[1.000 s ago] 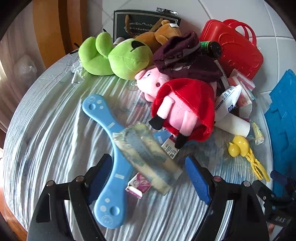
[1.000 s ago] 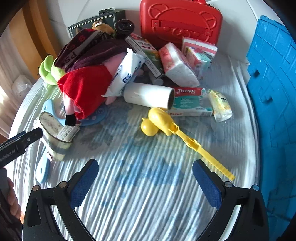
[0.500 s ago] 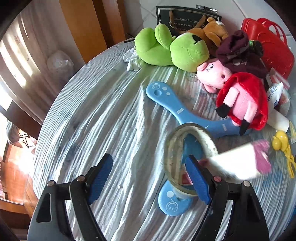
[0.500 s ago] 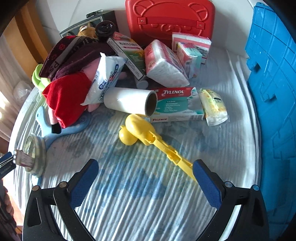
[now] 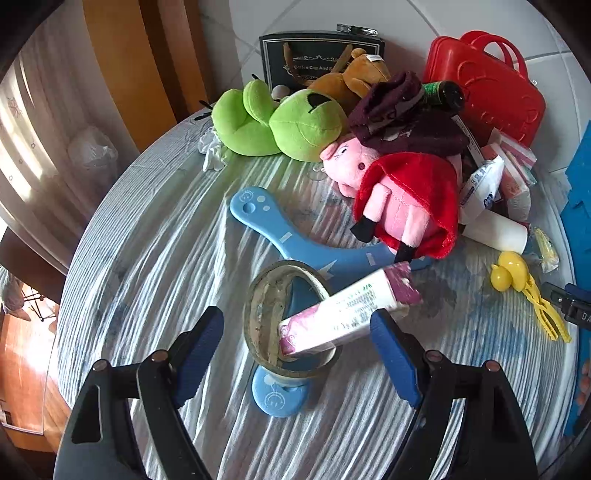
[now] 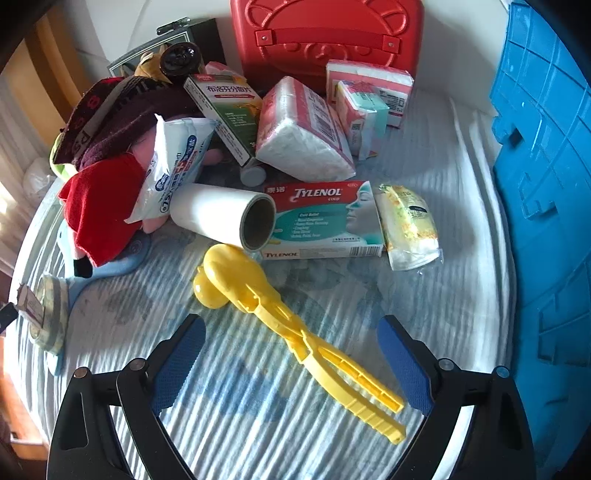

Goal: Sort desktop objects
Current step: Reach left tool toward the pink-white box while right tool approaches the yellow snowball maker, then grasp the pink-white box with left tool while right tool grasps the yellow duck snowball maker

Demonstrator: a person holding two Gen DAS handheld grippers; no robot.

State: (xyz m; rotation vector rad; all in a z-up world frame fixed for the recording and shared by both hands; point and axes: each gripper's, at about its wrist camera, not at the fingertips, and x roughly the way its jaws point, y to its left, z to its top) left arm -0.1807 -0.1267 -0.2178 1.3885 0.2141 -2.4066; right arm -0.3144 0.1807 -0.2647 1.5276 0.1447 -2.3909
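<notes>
My left gripper [image 5: 297, 347] is open. Between its blue pads stands a roll of tape [image 5: 273, 314] on edge, with a pink and white box [image 5: 347, 314] leaning through it and against the right pad. Both rest on a blue boomerang toy [image 5: 295, 240]. My right gripper [image 6: 291, 362] is open over the handles of a yellow duck-shaped tongs [image 6: 280, 314], which lies on the cloth; the tongs also shows in the left wrist view [image 5: 517, 280].
Plush toys are piled at the back: a green frog [image 5: 280, 122], a pink pig in red [image 5: 402, 195], a brown bear [image 5: 354, 77]. A red case [image 6: 325, 33], tissue packs [image 6: 303, 133], a Tylenol box [image 6: 328, 218], a white roll [image 6: 225, 214] and a blue crate [image 6: 546, 184] crowd the right.
The left gripper pulled back and the tape roll tipped up on edge with the pink box now leaning through it. The right gripper moved forward over the yellow tongs' handles.
</notes>
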